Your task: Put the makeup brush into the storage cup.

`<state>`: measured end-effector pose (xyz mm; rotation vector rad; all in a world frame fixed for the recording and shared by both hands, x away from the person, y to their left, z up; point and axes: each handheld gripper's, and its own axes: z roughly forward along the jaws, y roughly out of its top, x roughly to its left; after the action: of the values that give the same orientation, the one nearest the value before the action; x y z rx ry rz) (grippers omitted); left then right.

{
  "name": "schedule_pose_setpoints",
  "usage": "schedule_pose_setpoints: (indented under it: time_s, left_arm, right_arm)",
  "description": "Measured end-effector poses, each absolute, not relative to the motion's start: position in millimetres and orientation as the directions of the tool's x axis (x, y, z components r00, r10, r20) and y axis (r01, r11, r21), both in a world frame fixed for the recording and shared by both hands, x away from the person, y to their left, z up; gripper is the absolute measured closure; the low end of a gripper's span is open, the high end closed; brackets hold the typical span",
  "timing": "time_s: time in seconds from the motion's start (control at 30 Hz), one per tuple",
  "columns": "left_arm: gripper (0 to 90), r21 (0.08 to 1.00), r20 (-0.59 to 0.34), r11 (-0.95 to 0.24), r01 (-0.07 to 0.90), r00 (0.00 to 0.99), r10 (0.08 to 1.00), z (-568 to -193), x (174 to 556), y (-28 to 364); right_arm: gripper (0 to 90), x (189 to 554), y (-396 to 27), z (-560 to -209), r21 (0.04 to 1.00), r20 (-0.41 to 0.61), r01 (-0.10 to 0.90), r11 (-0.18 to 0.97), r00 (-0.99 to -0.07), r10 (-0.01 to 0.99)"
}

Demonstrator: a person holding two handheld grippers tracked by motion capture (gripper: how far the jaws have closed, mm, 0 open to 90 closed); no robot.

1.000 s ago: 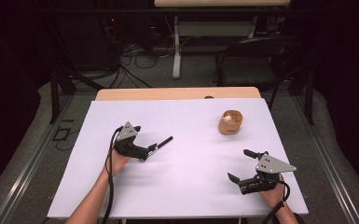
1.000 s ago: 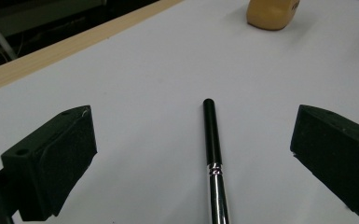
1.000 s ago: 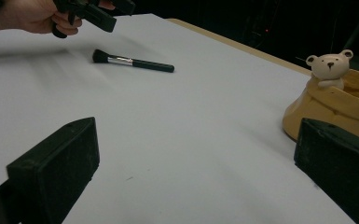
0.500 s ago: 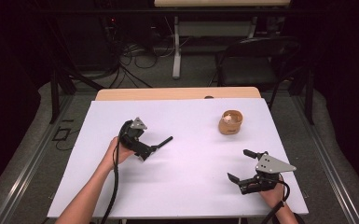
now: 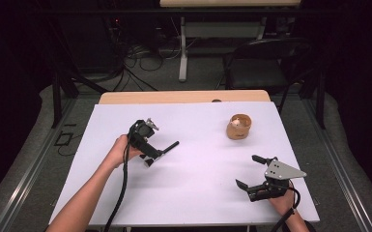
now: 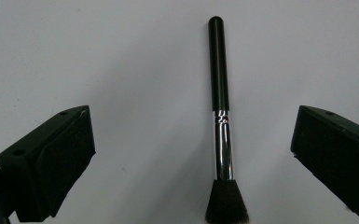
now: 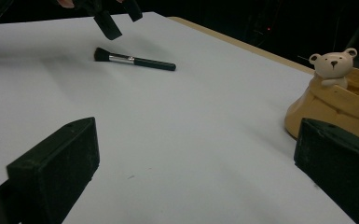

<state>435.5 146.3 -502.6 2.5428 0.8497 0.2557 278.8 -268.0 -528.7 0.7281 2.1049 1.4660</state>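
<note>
Bench (image 5: 198,193): white matte sheet over a wood top, a wood strip bare at the far edge. I see wide open surface in the centre and along the near edge; dark floor, cables and a chair lie beyond the far side.

Left claw (image 5: 150,153) is held over the left-centre, pointing down; jaws spread wide, holding nothing. In the left gripper view the brush (image 6: 221,121) lies flat between the jaws, touching neither: glossy black round handle, chrome ferrule, dark bristle tuft cut off at the frame's bottom edge.

Right claw (image 5: 252,175) sits near the near-right corner, jaws wide apart, empty.

Tan holder (image 7: 340,105) with a small bear figure (image 7: 332,63) stands far right, partly hidden behind one jaw.
</note>
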Motion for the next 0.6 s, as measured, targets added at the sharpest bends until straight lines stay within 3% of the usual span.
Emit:
schedule_pose_setpoints:
  time_s: [0.37, 0.53, 0.6]
  left_arm:
    - [1.1, 0.308, 0.024, -0.778, 0.548, 0.813, 0.582, -503.9, 442.6, 134.1]
    - [7.5, 0.276, 0.02, -0.784, 0.557, 0.812, 0.584, -504.5, 443.2, 129.9]
    - [14.0, 0.271, 0.022, -0.78, 0.564, 0.807, 0.591, -505.2, 443.2, 127.8]
  right_arm:
    - [0.0, 278.5, -266.9, -528.8, 0.944, -0.078, 0.156, 0.292, -0.752, 0.655]
    - [0.0, 278.5, -266.8, -528.9, 0.944, -0.078, 0.156, 0.292, -0.752, 0.655]
    - [0.0, 278.6, -266.5, -529.0, 0.944, -0.079, 0.155, 0.292, -0.751, 0.655]
